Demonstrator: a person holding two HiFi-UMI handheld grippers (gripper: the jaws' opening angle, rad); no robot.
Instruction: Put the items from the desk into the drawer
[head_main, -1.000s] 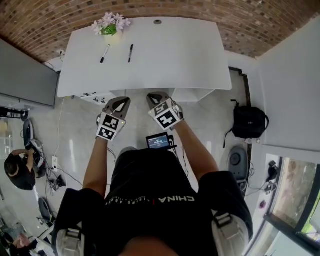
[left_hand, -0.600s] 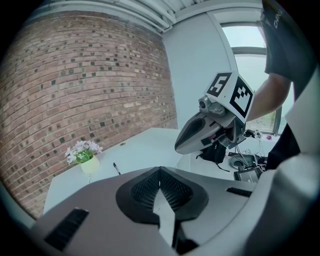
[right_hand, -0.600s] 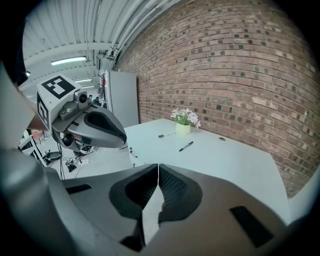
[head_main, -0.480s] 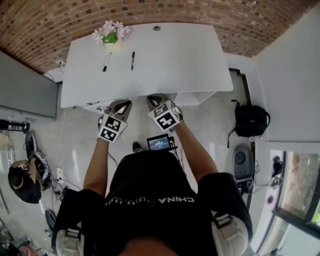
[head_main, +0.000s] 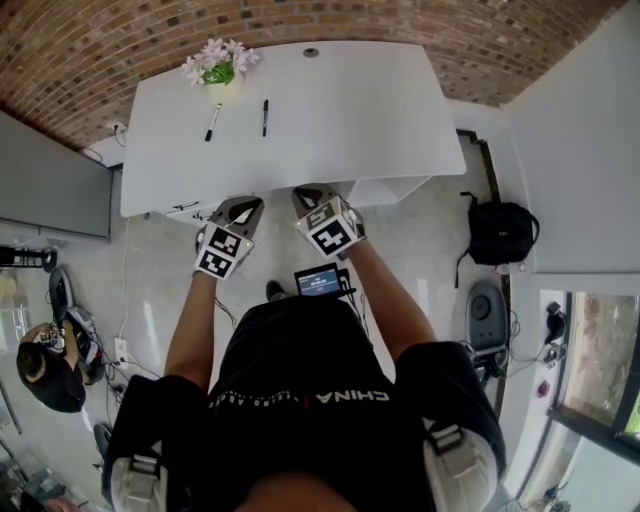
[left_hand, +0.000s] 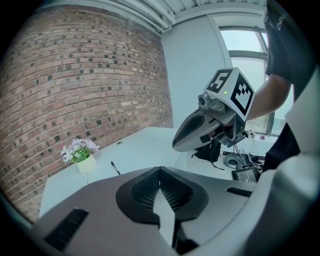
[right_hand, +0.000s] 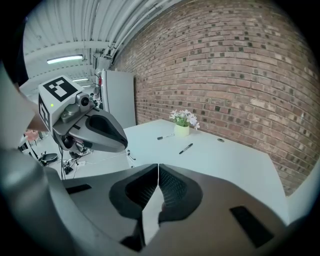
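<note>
Marker (head_main: 213, 121) and pen (head_main: 265, 117) lay far ahead of the clenched, empty left claw (head_main: 244, 204) and right claw (head_main: 305, 194), beside a vase (right_hand: 181, 130) holding flowers (right_hand: 184, 117), long axes pointing away.

Both forearms reach forward, left forearm (head_main: 195, 322) and right forearm (head_main: 385, 300) side by side. The grey left gripper (head_main: 243, 208) has its jaws pressed tip to tip. Same deal for the grey right gripper (head_main: 306, 196), just beside it.
</note>
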